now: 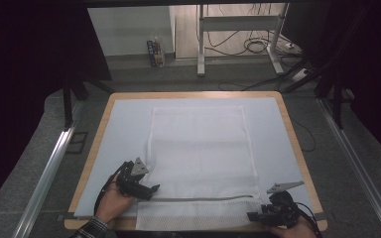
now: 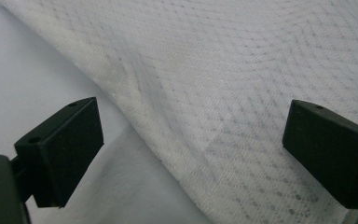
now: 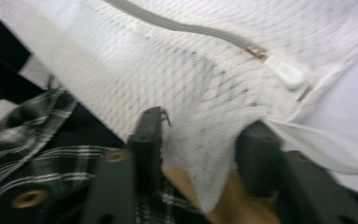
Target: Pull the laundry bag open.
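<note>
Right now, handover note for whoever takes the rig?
Left gripper: jaws open, at the left edge of the white mesh bag, gripping nothing.
Right gripper: jaws around the bag's near right corner, mesh bunched between them; a firm grip cannot be told.
Bag lies flat on the pale mat; grey zipper runs along the near end, pull at right.
Left: secure both sides.

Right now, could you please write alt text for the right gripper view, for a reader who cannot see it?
The right gripper has its two black jaws on either side of a bunched corner of a white mesh laundry bag. A grey zipper ends in a white pull tab near the corner. A plaid sleeve shows at lower left.
</note>
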The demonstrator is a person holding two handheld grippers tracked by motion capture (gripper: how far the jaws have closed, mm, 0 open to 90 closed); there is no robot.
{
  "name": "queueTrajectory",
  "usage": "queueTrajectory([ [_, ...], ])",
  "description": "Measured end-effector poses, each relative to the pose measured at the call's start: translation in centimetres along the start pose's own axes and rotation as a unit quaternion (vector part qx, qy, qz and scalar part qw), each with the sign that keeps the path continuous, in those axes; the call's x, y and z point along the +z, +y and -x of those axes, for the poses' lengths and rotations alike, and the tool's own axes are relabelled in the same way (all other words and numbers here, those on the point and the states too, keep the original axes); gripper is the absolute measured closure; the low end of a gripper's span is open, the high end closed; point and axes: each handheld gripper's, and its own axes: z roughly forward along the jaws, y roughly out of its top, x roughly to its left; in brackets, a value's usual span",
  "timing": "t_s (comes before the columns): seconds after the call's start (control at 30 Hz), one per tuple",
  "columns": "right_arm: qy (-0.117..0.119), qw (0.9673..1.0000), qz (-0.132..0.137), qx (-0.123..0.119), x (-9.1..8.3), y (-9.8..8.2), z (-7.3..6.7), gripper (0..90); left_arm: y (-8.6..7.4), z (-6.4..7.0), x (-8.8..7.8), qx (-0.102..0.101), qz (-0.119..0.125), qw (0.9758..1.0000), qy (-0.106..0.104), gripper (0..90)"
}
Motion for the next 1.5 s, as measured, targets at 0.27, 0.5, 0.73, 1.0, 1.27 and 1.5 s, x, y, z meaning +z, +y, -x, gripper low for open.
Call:
queueTrajectory([
  [0.27,-0.050,0.9925,0.051,-0.099,-0.6,0.1,-1.3,87.1,1.8,1.2,-0.1,0.010,0.024,0.9992,-0.030,5.2],
  [0.5,-0.055,0.9802,0.087,-0.169,-1.2,-0.1,-1.6,87.2,5.9,3.3,0.3,0.033,0.051,0.9960,-0.065,5.2],
  [0.73,-0.076,0.9660,0.102,-0.225,-1.4,-0.3,-1.8,87.2,10.5,5.4,1.4,0.049,0.069,0.9907,-0.107,7.0],
  [1.0,-0.079,0.9580,0.114,-0.251,-1.5,-0.4,-1.2,87.2,14.7,7.4,3.0,0.068,0.093,0.9845,-0.133,8.9],
  [1.27,-0.086,0.9539,0.107,-0.267,-1.1,-0.3,-1.6,87.1,17.2,9.6,4.6,0.092,0.101,0.9791,-0.151,9.2],
  [1.5,-0.087,0.9538,0.105,-0.268,-0.9,-0.4,-1.7,87.1,18.9,12.0,5.6,0.117,0.098,0.9733,-0.172,12.8],
])
